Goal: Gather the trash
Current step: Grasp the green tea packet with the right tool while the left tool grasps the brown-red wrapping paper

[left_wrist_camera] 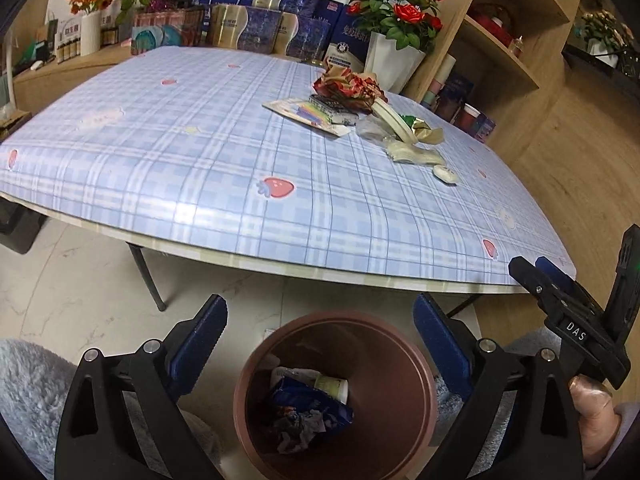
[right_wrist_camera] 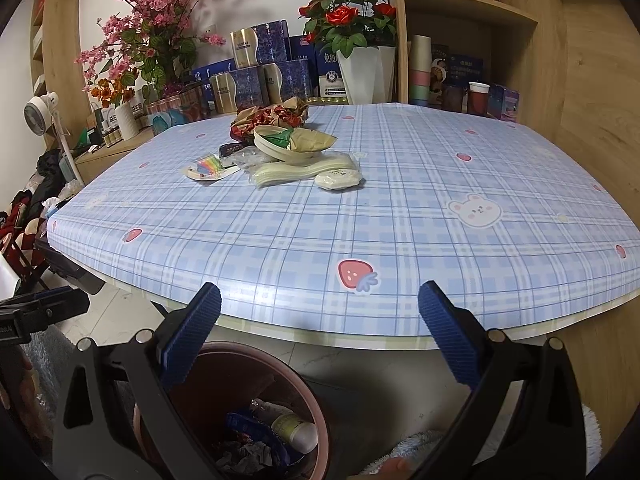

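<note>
A brown trash bin [left_wrist_camera: 394, 384] stands on the floor below the table's near edge, holding a blue wrapper, a small white bottle and crumpled paper; it also shows in the right wrist view [right_wrist_camera: 236, 380]. My left gripper [left_wrist_camera: 320, 326] is open and empty above the bin. My right gripper [right_wrist_camera: 320, 308] is open and empty over the table edge, and shows in the left wrist view [left_wrist_camera: 560, 292]. A pile of trash [right_wrist_camera: 288, 148] lies on the table: crumpled red-gold paper [left_wrist_camera: 348, 84], a paper bowl [right_wrist_camera: 280, 146], a plastic sleeve of cups, a white wad [right_wrist_camera: 338, 179] and a colourful card [right_wrist_camera: 206, 169].
The table [right_wrist_camera: 400, 220] has a blue plaid cloth with strawberry prints. Boxes and flower pots [right_wrist_camera: 356, 68] line its far edge. A wooden shelf [right_wrist_camera: 472, 12] stands at the right. A fan [right_wrist_camera: 38, 114] and clutter are at the left. A grey fluffy rug [left_wrist_camera: 28, 384] lies by the bin.
</note>
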Tool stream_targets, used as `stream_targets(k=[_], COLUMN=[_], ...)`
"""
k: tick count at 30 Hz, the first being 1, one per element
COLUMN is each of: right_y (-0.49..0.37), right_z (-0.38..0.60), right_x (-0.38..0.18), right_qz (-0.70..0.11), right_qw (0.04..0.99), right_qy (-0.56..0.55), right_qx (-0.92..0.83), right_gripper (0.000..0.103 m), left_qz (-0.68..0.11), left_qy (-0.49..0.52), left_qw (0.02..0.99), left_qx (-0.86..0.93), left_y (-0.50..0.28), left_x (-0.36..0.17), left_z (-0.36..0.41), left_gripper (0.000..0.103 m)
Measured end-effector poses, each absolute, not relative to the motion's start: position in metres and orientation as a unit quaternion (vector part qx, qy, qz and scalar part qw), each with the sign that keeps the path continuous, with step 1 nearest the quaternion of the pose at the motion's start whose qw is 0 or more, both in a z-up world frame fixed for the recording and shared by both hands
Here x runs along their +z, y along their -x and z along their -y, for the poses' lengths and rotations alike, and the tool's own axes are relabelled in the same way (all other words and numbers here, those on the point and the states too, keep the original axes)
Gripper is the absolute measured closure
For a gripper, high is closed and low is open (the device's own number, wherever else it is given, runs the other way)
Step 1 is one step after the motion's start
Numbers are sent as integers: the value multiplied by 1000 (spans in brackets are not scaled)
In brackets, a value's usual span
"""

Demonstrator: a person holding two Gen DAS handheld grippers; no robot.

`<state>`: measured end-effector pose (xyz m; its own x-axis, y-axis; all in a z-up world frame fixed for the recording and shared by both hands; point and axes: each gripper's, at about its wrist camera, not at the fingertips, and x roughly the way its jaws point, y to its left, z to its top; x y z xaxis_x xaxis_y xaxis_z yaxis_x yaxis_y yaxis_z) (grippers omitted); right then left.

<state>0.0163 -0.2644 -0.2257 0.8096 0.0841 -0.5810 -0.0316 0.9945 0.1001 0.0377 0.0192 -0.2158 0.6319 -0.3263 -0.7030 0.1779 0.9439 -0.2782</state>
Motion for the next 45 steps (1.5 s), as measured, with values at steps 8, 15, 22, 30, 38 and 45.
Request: stream_targets(k=[8, 15, 22, 30, 38, 45], right_y=[-30, -83, -167, -259, -291, -281], right_z=[279, 285, 278, 250, 236, 250], right_x=[-221, -191, -162, -174, -200, -186], right_qz=[-327, -328, -348, -405, -455, -429], right_qw=[943, 942, 930, 895, 864, 875], right_qy=[-59, -27, 22, 54, 58, 22], right_qx=[13, 64, 118, 181, 208, 224], right_gripper=[6, 11, 32, 57, 68, 79], left_qz=[-380, -364, -365, -384, -400, -417], left_qy=[66, 49, 46, 49, 46, 51], left_qw=[916, 923, 922, 912, 903, 890], left_qx=[-112, -115, -118, -132, -152, -177], left_y=[-48, -86, -139, -198, -242, -286], left_x=[-193, -166, -152, -150, -150, -152], left_z=[-32, -38, -40, -32, -14, 16], left_gripper=[11, 11, 11, 11, 13, 14])
